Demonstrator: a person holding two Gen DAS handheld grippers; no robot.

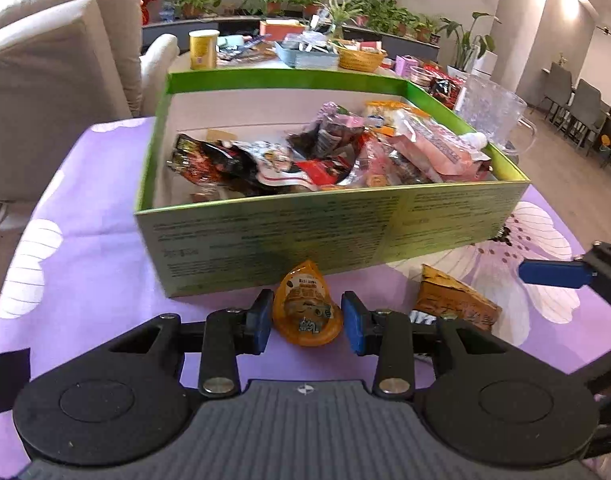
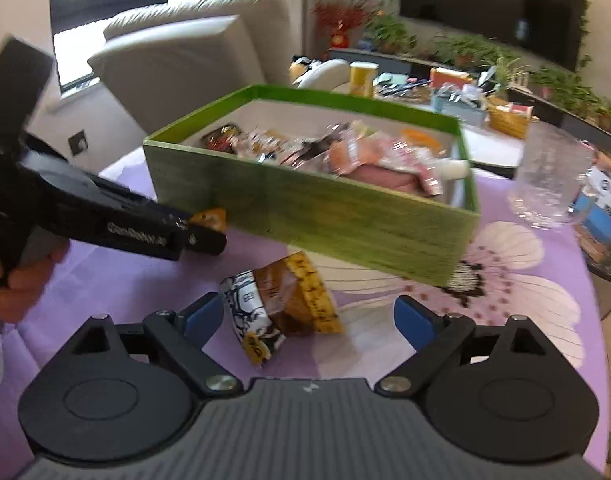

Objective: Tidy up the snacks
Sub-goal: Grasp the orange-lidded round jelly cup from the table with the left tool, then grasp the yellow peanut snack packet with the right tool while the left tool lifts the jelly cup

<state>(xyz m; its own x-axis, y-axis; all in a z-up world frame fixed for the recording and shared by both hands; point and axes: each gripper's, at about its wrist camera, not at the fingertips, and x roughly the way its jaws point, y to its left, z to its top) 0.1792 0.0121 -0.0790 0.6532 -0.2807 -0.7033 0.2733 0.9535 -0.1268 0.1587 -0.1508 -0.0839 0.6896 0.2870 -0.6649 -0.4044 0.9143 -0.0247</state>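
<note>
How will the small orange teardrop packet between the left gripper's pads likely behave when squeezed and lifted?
The orange packet looks like a glossy moulded cup, so probably light and fairly stiff, maybe slippery. Its rounded sides taper to a point, so it might twist between the left gripper pads.

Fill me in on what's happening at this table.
A person holding a gripper in each hand is sorting snacks into a green box on a purple flowered tablecloth. The left gripper has its pads on either side of a small orange snack pouch in front of the box, apparently not yet squeezing it. The right gripper is open over a brown and yellow packet beside it. The box already holds many packets.
</note>
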